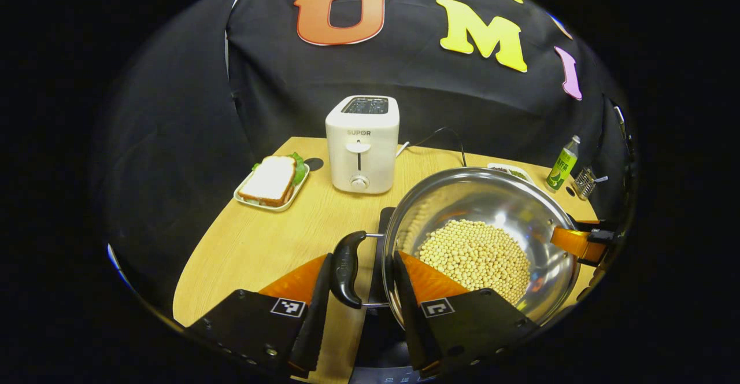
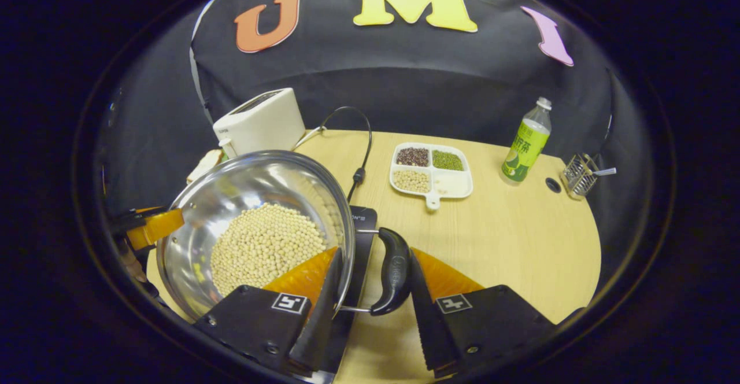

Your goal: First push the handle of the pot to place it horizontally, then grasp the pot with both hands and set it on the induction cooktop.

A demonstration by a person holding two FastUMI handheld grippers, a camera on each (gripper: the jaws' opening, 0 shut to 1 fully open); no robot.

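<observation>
Both grippers — left (image 1: 358, 291), right (image 2: 370, 291) — straddle the pot (image 1: 485, 210) handles.

The wooden table (image 2: 509, 245) carried a white toaster (image 1: 362, 144) ahead of the left gripper (image 1: 359, 320), with a sandwich plate (image 1: 272, 183) to its left. Ahead of the right gripper (image 2: 370, 326) lay a divided tray of beans (image 2: 430, 170); a green bottle (image 2: 526, 144) and a small wire basket (image 2: 578, 177) stood farther right. The black induction cooktop (image 2: 361, 225) lay just ahead of it.
</observation>
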